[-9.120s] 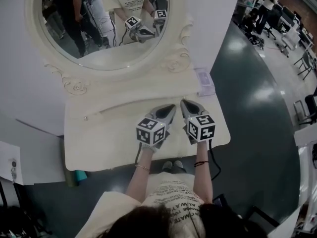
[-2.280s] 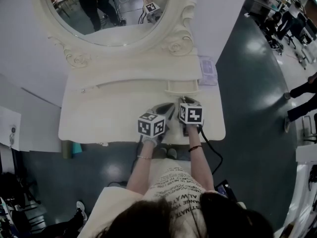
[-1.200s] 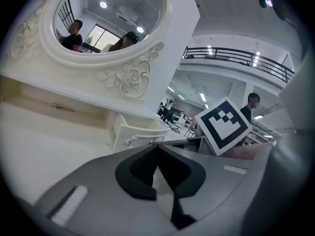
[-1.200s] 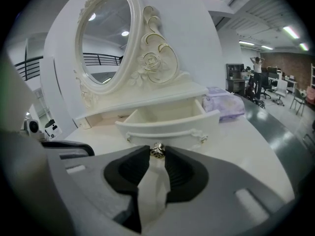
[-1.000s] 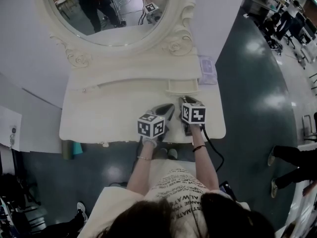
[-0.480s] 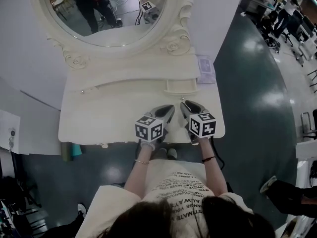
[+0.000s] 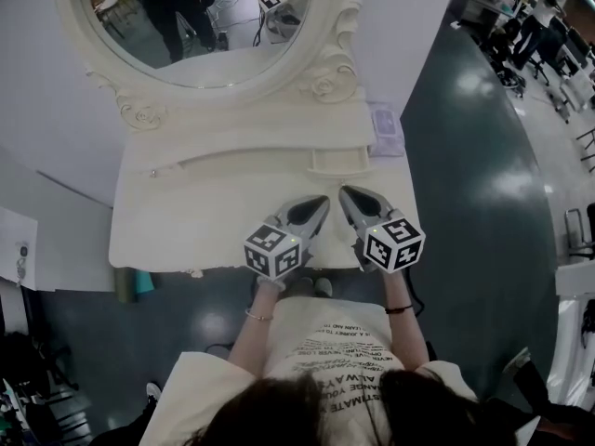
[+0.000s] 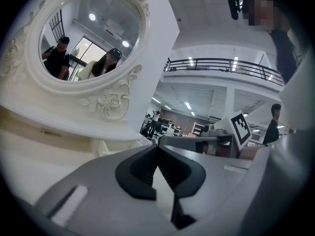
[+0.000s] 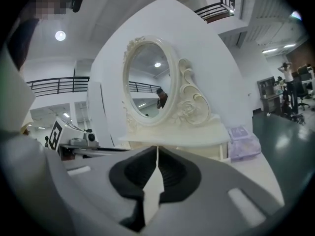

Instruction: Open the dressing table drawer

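Observation:
The cream dressing table [image 7: 186,221] fills the head view, and its small right drawer [image 7: 340,161] stands pulled out under the mirror shelf. My left gripper [image 7: 323,202] and right gripper [image 7: 345,193] hover side by side over the table's front part, short of that drawer and pointing at it. The left gripper [image 8: 157,147] is shut, its tips meeting on nothing. The right gripper [image 9: 157,149] has just been closing and is shut too, with nothing between its jaws. The same drawer [image 9: 222,152] shows below the shelf in the right gripper view.
An oval mirror [image 7: 195,26] in a carved frame rises behind the shelf. A pale purple box [image 7: 386,130] sits at the shelf's right end. A long drawer with a small knob [image 7: 153,172] lies to the left. Dark floor [image 7: 483,184] lies to the right of the table.
The small drawer, shut in the earliest frame, stands pulled out. Over the last second both grippers rose and drew back toward the table's front edge, the right one further.

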The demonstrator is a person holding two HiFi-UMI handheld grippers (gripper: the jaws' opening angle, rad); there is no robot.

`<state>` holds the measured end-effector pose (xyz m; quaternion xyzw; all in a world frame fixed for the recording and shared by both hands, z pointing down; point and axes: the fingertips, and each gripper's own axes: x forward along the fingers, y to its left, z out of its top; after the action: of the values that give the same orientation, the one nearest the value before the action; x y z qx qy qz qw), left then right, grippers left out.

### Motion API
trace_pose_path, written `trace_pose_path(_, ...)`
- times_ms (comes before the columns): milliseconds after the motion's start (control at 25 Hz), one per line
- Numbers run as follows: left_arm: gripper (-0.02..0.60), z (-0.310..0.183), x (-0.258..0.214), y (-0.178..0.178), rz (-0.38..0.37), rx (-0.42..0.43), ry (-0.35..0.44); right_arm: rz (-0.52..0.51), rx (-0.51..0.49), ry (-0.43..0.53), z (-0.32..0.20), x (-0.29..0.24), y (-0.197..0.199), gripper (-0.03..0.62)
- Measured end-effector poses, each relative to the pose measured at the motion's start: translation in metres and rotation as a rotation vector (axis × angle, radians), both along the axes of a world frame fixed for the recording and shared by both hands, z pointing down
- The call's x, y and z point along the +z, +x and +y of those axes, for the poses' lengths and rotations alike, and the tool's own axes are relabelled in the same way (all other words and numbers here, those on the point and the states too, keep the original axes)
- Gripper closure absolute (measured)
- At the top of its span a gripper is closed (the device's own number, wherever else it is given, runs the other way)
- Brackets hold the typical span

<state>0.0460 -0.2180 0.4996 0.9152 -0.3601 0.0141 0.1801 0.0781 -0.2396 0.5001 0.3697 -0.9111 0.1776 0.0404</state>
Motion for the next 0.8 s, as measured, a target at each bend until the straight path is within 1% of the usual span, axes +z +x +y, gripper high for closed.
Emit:
trace_pose_path(240,0.583,0.006,-0.015,0.000,0.017,0.012,0.034,-0.027,-0.025,0.049,0.008,-0.019,0.001,0.591)
trace_pose_path(440,0.583,0.010,-0.024,0.001,0.026,0.020,0.057,-0.076,-0.042,0.071,0.013,-0.029,0.001,0.591)
trace_pose_path(600,0.583,0.014,-0.028,0.000,0.040,0.014,0.065,-0.076,-0.061,0.093,0.017,-0.033,0.001,0.591)
trace_pose_path(800,0.583,0.017,-0.035,0.001,0.030,0.015,0.081,-0.080,-0.088,0.113,0.021,-0.039,-0.005,0.591)
